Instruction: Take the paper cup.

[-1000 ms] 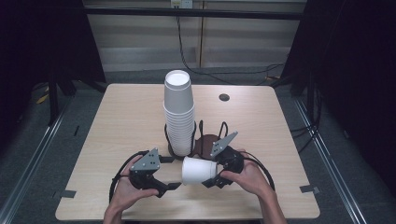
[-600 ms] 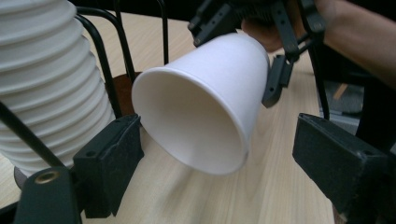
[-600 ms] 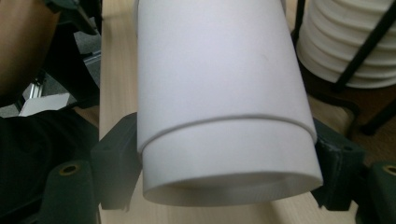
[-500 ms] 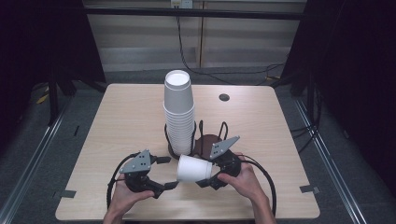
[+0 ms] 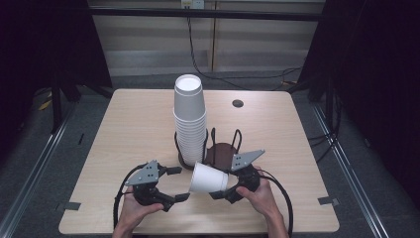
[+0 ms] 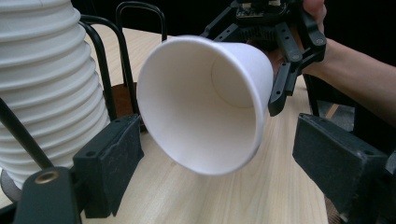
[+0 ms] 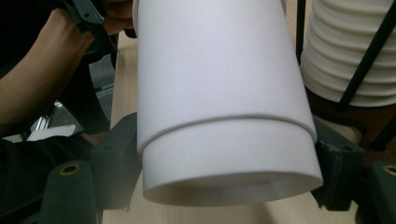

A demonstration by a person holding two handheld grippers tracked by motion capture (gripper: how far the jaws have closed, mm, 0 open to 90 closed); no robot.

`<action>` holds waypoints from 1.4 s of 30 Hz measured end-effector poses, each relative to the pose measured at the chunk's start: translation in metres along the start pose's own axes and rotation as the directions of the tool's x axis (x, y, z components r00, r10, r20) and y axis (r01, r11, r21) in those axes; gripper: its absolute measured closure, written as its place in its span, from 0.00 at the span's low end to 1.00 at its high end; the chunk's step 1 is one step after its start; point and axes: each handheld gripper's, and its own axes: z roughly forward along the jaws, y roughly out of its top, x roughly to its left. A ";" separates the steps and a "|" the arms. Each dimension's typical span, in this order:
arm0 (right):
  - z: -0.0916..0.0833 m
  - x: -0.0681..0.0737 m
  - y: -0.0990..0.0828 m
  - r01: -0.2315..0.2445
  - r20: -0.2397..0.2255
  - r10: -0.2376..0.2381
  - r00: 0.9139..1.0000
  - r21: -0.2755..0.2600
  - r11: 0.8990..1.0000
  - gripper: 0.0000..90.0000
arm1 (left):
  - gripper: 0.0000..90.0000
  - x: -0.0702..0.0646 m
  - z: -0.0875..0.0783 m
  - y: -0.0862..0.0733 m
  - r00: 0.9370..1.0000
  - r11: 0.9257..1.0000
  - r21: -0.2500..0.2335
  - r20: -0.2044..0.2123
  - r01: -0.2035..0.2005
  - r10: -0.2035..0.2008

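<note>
So I've got the cup (image 5: 209, 178) clamped sideways in the R tongs (image 5: 223, 186), mouth facing the L tongs (image 5: 177, 183) — open, empty, just beside the rim — axis runs tongs-to-tongs across the desk (image 5: 129, 129).

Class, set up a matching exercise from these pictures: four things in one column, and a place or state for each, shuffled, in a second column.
Things:
1. single white paper cup
2. stack of white cups
3. left gripper
4. dark round spot

Places or states:
A. jaws apart, holding nothing
B. far side of the wooden table
C. upside down in the black wire rack
D. on its side, clamped in the right gripper

Pairs: 1-D, 2-C, 3-A, 4-B
</note>
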 end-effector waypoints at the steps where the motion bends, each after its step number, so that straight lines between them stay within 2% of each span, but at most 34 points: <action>1: -0.001 0.000 -0.001 0.000 -0.001 0.000 1.000 -0.011 1.000 0.26 | 0.17 -0.001 0.000 0.000 1.000 1.000 0.002 -0.006 0.000 0.000; 5: -0.001 0.001 -0.006 0.001 -0.010 -0.001 1.000 -0.045 0.999 0.26 | 0.17 0.000 -0.002 -0.001 1.000 1.000 -0.023 0.001 0.004 -0.004; 9: 0.002 0.001 -0.008 0.006 -0.019 -0.007 1.000 -0.062 0.998 0.26 | 0.17 0.000 -0.002 -0.002 1.000 0.999 -0.035 0.005 0.007 -0.007; 14: 0.007 0.003 -0.010 0.014 -0.041 -0.018 0.999 -0.111 0.994 0.26 | 0.17 -0.001 0.000 -0.004 1.000 0.999 -0.042 0.011 0.006 -0.006; 17: 0.008 0.004 -0.011 0.023 -0.035 -0.027 0.999 -0.123 0.992 0.26 | 0.17 0.001 -0.001 -0.005 0.999 0.997 -0.069 0.024 0.027 -0.026; 19: 0.007 0.004 -0.010 0.024 -0.036 -0.030 0.999 -0.140 0.990 0.26 | 0.17 0.002 -0.001 -0.005 0.999 0.996 -0.080 0.015 0.033 -0.032; 24: 0.007 0.007 -0.009 0.037 -0.039 -0.043 0.998 -0.145 0.989 0.26 | 0.17 0.004 0.001 -0.004 0.999 0.994 -0.104 0.030 0.039 -0.036; 28: 0.007 0.008 -0.009 0.040 -0.043 -0.047 0.998 -0.158 0.987 0.26 | 0.17 0.003 0.002 -0.004 0.999 0.994 -0.102 0.036 0.033 -0.029; 29: 0.008 0.008 -0.008 0.041 -0.042 -0.048 0.998 -0.158 0.987 0.26 | 0.17 0.003 0.004 -0.004 0.999 0.995 -0.093 0.024 0.031 -0.029; 35: 0.011 0.010 -0.008 0.048 -0.052 -0.056 0.997 -0.148 0.988 0.26 | 0.15 0.004 0.006 -0.004 0.999 0.996 -0.086 0.041 0.034 -0.030; 37: 0.011 0.010 -0.008 0.052 -0.059 -0.061 0.996 -0.147 0.988 0.26 | 0.14 0.003 0.007 -0.003 0.999 0.996 -0.087 0.035 0.029 -0.026; 39: 0.011 0.010 -0.007 0.057 -0.059 -0.066 0.996 -0.146 0.988 0.26 | 0.11 0.004 0.008 -0.002 0.999 0.996 -0.089 0.030 0.029 -0.027; 42: 0.011 0.011 -0.006 0.061 -0.062 -0.071 0.996 -0.146 0.987 0.26 | 0.00 0.004 0.010 -0.001 0.999 0.996 -0.085 0.006 0.032 -0.032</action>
